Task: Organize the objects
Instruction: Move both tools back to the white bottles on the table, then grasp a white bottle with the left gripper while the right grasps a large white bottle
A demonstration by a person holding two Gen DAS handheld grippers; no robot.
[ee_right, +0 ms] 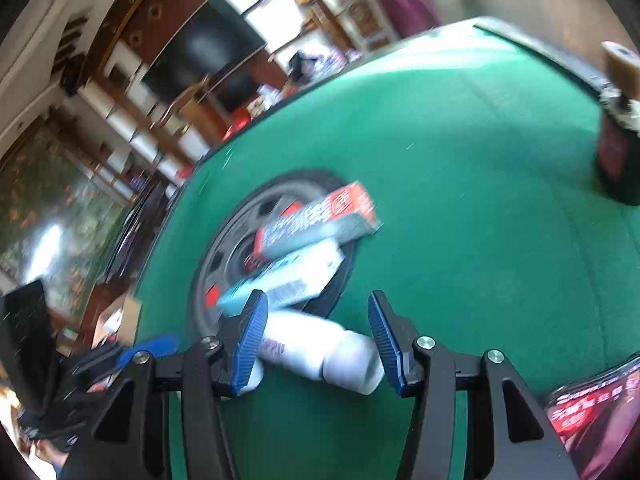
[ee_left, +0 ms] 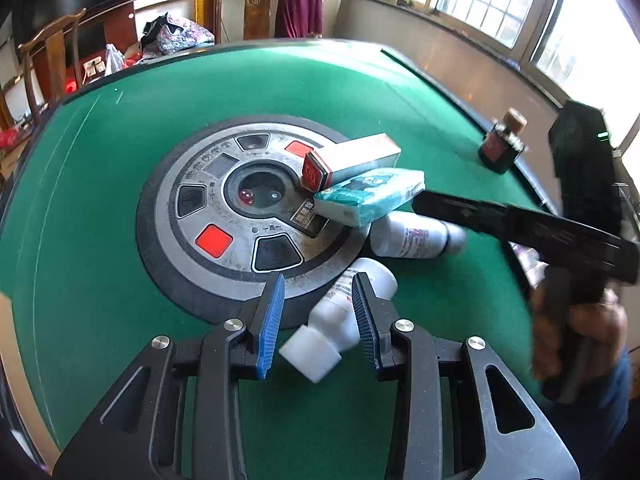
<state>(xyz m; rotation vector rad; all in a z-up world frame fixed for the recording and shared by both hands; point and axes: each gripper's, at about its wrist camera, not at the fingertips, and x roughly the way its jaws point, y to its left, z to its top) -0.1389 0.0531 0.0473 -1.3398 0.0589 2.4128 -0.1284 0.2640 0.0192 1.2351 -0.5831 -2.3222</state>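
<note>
On the green felt table [ee_left: 120,184] lie two white bottles. The near one [ee_left: 340,320] lies on its side between the fingers of my open left gripper [ee_left: 318,286], partly over the round centre panel's edge. The second white bottle [ee_left: 412,236] lies farther right; in the right wrist view it [ee_right: 320,350] lies between the fingers of my open right gripper [ee_right: 318,306]. A teal tissue pack [ee_left: 372,196] and a red-and-grey box [ee_left: 348,160] rest on the panel; they also show in the right wrist view as the tissue pack [ee_right: 288,276] and the box [ee_right: 320,220].
A round grey centre panel [ee_left: 240,216] with red and black buttons sits mid-table. A dark red bottle with a cork top [ee_left: 500,144] stands near the right edge. A red packet [ee_right: 592,404] lies at lower right. Chairs and a window surround the table.
</note>
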